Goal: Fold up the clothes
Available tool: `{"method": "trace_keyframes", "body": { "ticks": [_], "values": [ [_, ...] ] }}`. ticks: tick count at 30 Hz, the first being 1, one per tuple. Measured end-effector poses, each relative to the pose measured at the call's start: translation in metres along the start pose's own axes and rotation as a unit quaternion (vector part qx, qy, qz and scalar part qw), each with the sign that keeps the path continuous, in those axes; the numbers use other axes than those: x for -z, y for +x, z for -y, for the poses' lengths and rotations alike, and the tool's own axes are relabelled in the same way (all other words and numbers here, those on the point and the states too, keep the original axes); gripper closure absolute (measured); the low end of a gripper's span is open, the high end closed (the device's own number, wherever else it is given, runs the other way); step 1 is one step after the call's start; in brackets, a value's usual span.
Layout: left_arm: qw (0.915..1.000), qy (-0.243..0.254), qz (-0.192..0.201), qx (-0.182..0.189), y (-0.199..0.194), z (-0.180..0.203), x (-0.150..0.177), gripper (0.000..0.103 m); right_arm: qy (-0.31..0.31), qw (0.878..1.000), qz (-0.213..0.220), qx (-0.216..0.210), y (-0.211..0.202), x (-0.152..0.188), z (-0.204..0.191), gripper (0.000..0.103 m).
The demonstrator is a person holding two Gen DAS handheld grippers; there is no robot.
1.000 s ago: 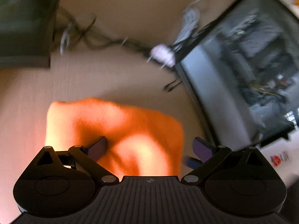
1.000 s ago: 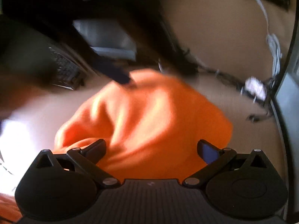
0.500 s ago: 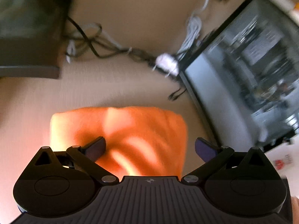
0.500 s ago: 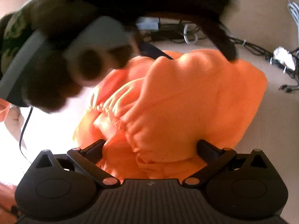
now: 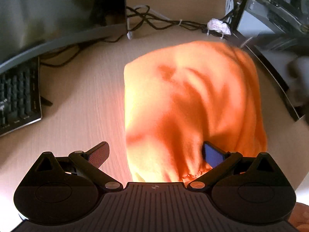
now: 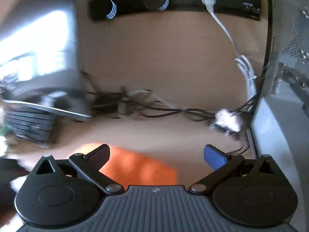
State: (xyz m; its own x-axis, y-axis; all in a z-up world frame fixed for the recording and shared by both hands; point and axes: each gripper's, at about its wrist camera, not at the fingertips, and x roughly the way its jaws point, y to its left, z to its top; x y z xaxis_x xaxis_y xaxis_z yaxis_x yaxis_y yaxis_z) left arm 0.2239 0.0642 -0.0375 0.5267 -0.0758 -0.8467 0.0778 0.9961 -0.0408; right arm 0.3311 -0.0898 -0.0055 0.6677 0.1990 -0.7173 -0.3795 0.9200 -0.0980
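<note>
An orange fleece garment [image 5: 193, 104] lies folded into a thick block on the beige desk [image 5: 81, 100]. In the left wrist view it fills the middle and right. My left gripper [image 5: 156, 154] is open, its jaws wide apart over the garment's near left edge, the blue pad [image 5: 212, 155] against the cloth. In the right wrist view only a far corner of the garment [image 6: 139, 166] shows, low between the fingers. My right gripper [image 6: 156, 154] is open and empty, raised above it.
A black keyboard [image 5: 17, 96] and a monitor base [image 5: 58, 40] stand at the left. Tangled cables [image 6: 154, 108] and a white plug [image 6: 226, 121] lie behind the garment. A computer case [image 6: 285, 77] stands at the right. A black power strip [image 6: 173, 2] lies at the back.
The left gripper has pulled back and swung left, so more garment and the keyboard show. The right gripper has lifted away; the garment has dropped low in its view.
</note>
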Motion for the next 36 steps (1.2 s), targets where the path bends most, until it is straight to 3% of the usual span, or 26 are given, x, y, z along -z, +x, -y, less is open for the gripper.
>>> {"method": "trace_keyframes", "body": {
  "ticks": [3,5,8,11,16,19,23,25,28,30,33,35,36],
  "values": [
    [0.9999,0.009,0.005,-0.004,-0.002,0.006,-0.001,0.0,0.001,0.999,-0.004,0.048,0.014,-0.009,0.003,0.0],
    [1.0,0.005,0.003,-0.003,-0.002,0.007,0.003,0.0,-0.004,0.997,-0.02,0.072,0.029,0.01,-0.003,0.0],
    [1.0,-0.004,-0.001,0.0,-0.002,0.004,0.006,0.0,0.009,0.997,-0.019,0.076,0.027,0.014,0.001,0.0],
    [1.0,-0.006,-0.001,0.005,-0.005,0.002,0.006,0.0,-0.026,0.996,-0.015,0.085,0.033,0.009,-0.004,0.0],
    [0.9983,-0.033,0.032,0.035,-0.03,-0.017,0.007,0.0,-0.01,0.997,-0.02,0.079,0.013,0.019,0.009,0.0],
    [0.9993,-0.008,0.03,0.02,-0.041,-0.025,0.012,0.0,-0.002,0.999,0.002,0.052,-0.003,0.024,0.009,0.0],
    [0.9969,0.078,-0.002,-0.006,-0.036,-0.014,0.026,0.0,0.009,0.999,0.031,0.015,-0.025,0.031,0.009,0.0],
    [0.9936,0.111,-0.016,-0.014,-0.026,-0.002,0.032,0.0,-0.006,1.0,0.022,0.007,-0.025,0.039,0.0,0.0],
    [0.9927,0.116,-0.005,-0.032,-0.014,0.008,0.031,0.0,-0.032,0.999,-0.006,0.02,-0.011,0.051,-0.014,0.0],
    [0.9947,0.091,0.022,-0.041,-0.017,0.006,0.025,0.0,-0.039,0.999,-0.004,0.025,-0.011,0.052,-0.016,0.0],
    [0.9929,0.032,0.11,-0.031,-0.05,-0.007,0.012,0.0,-0.05,0.998,0.0,0.032,-0.012,0.054,-0.019,0.0],
    [0.9885,-0.003,0.151,-0.001,-0.074,-0.022,0.006,0.0,-0.058,0.998,0.002,0.037,-0.012,0.055,-0.021,0.0],
    [0.9871,-0.019,0.156,0.031,-0.083,-0.031,0.002,0.0,-0.062,0.997,0.003,0.039,-0.012,0.056,-0.022,0.0]
  ]
}}
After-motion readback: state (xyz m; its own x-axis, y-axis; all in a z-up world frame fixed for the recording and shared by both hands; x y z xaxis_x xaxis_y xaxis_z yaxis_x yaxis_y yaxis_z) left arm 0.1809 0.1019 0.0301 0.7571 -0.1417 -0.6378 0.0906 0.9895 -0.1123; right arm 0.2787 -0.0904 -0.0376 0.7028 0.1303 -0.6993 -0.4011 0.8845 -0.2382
